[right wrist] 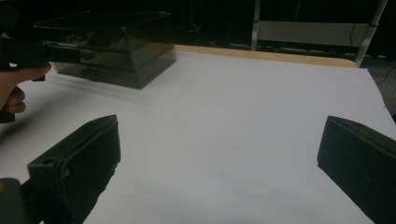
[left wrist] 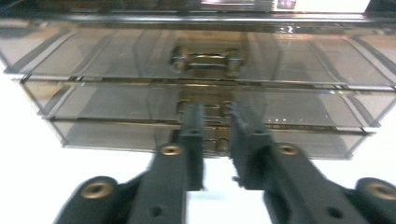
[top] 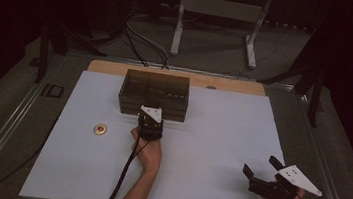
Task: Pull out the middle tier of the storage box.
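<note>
A smoked, see-through drawer box (top: 155,89) stands at the back middle of the white sheet (top: 221,130). My left gripper (top: 151,119) is right against its front. In the left gripper view the box (left wrist: 116,60) shows stacked drawers, and the left gripper (left wrist: 217,116) has its jaws drawn close on the small metal handle (left wrist: 212,108) of a lower drawer. Another handle (left wrist: 205,59) sits on the drawer above. My right gripper (top: 261,167) hovers open near the front right of the sheet, and in its own view (right wrist: 219,128) nothing lies between its jaws.
A small round gold and red thing (top: 100,129) lies on the sheet left of the left hand. A wooden table edge (top: 236,84) shows behind the sheet. A metal stand (top: 214,13) and cables are on the floor beyond. The left hand (right wrist: 18,84) is seen beside the box (right wrist: 121,46).
</note>
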`<move>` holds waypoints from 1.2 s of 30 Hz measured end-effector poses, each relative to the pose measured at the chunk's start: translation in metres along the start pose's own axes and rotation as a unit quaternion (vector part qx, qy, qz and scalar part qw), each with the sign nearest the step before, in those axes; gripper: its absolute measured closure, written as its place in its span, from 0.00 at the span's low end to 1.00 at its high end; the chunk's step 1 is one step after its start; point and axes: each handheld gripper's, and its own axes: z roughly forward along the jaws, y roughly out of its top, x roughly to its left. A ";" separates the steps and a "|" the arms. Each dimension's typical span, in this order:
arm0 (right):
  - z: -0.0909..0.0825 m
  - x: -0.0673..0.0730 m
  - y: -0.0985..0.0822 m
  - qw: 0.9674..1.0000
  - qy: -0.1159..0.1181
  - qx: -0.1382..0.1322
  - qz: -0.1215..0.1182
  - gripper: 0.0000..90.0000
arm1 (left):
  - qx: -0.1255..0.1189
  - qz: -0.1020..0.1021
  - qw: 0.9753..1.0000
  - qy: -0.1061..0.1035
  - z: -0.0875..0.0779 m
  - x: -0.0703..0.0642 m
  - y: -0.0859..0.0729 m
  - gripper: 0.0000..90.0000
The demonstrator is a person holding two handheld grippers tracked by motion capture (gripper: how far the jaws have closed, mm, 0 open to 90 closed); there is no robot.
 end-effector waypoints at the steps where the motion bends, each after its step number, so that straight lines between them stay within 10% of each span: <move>1: 0.000 0.000 0.000 1.000 0.000 -0.001 0.000 0.00 | 0.002 0.002 1.000 0.000 0.002 0.001 -0.001 0.81; 11: 0.001 0.000 0.000 1.000 0.000 0.001 0.000 0.00 | 0.005 0.002 1.000 -0.006 0.012 0.003 -0.003 0.55; 36: 0.000 -0.001 0.000 1.000 -0.001 -0.001 0.002 0.00 | -0.010 0.017 1.000 0.003 0.013 0.001 -0.005 0.64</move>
